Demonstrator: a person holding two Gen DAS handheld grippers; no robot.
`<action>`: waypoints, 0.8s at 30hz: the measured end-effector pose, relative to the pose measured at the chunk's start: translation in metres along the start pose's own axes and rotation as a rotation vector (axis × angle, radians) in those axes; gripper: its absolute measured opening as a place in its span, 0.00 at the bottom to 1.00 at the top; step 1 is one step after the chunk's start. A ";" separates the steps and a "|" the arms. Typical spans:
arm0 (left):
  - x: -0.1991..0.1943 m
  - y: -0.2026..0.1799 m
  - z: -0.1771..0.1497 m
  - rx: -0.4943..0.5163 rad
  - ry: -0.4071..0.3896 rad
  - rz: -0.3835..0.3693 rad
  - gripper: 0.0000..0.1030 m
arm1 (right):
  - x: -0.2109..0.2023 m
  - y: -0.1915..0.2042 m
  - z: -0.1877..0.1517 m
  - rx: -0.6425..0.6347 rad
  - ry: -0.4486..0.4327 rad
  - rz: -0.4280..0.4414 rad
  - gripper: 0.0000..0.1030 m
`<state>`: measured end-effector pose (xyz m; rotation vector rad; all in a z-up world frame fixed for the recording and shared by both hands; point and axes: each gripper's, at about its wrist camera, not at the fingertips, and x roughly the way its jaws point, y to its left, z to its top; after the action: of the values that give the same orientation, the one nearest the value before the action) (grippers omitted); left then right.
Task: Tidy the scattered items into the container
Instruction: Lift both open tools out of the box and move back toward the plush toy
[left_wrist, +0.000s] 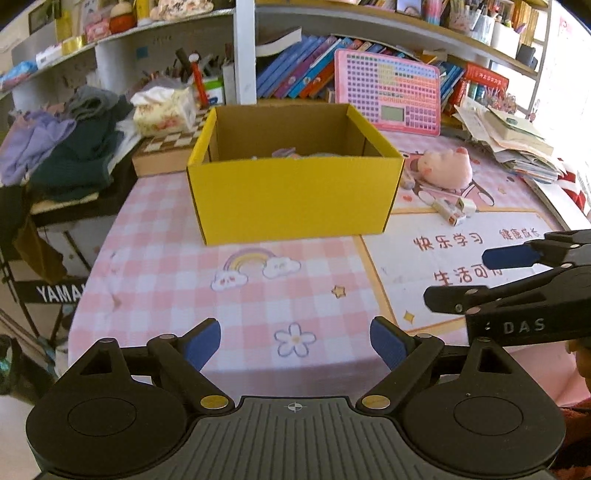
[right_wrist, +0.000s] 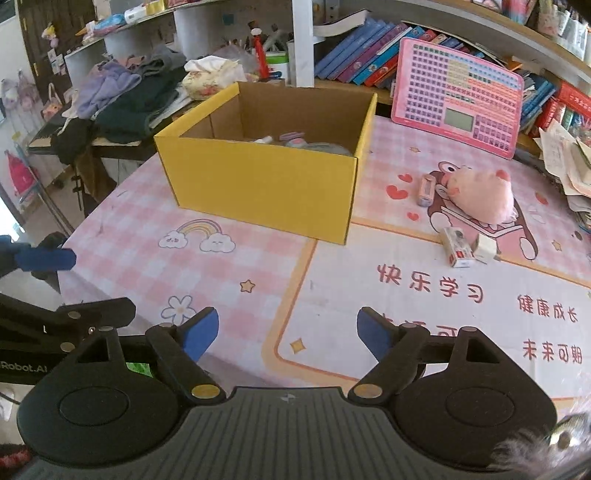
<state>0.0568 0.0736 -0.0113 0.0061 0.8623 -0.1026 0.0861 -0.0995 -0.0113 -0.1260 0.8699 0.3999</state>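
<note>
The yellow cardboard box (right_wrist: 266, 181) sits open on the pink checked table mat (right_wrist: 147, 221), with small things inside. Beside it lie a pink plush pig (right_wrist: 480, 195), a small white carton (right_wrist: 457, 246) and a white plug (right_wrist: 485, 248). The mat says "快乐学习" and "健康成长". The left gripper (left_wrist: 295, 343) and the right gripper (right_wrist: 287, 334) are both wide and hold nothing. One arm reads "DAS", another "Robot.AI". A black bag (left_wrist: 55, 291) says "YAMA".

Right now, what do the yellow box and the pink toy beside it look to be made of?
Yellow box: corrugated cardboard, matte yellow outside, raw brown inside; fine ribbing lines and folded flap edges show. Pink toy: soft plush fabric, fuzzy matte pile with a blurred, rounded outline, probably stuffed.
</note>
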 end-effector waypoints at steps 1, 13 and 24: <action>0.001 0.000 -0.002 -0.009 0.010 -0.002 0.91 | -0.001 0.000 -0.002 0.000 -0.001 -0.006 0.81; 0.008 -0.016 -0.008 0.018 0.038 -0.030 0.92 | -0.007 0.002 -0.018 -0.020 0.018 -0.077 0.84; 0.020 -0.030 -0.004 0.059 0.066 -0.092 0.92 | -0.011 -0.012 -0.028 0.025 0.051 -0.130 0.84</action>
<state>0.0636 0.0418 -0.0280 0.0253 0.9251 -0.2154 0.0640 -0.1218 -0.0215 -0.1693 0.9110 0.2647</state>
